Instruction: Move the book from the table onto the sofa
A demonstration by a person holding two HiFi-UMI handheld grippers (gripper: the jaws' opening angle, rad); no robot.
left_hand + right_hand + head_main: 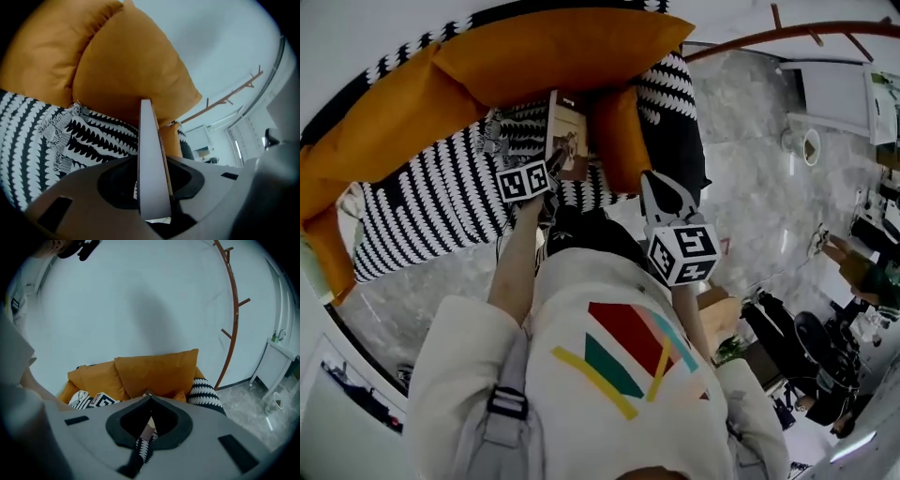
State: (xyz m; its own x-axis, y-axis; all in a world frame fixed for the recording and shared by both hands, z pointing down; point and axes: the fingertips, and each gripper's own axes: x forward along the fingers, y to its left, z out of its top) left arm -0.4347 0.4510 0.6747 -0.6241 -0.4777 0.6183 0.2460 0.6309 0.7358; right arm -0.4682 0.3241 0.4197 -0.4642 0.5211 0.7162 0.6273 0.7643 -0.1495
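book (569, 141) is off the tabletop and over the sofa (356, 141), pinched by its near end in the left claw (555, 174). in the left gripper view it's edge-on, the book (150, 140) standing thin between the jaws, both pads pressed on its covers. that narrow grip looks chosen so the far end can go down first onto the striped throw (441, 202), right in front of the big orange cushion (534, 56). whether the far edge touches the fabric, i can't tell. the right claw (662, 195) hangs off to the side near the sofa's arm, tips together on nothing, out of the way. my read: lowering stage, release not yet done.
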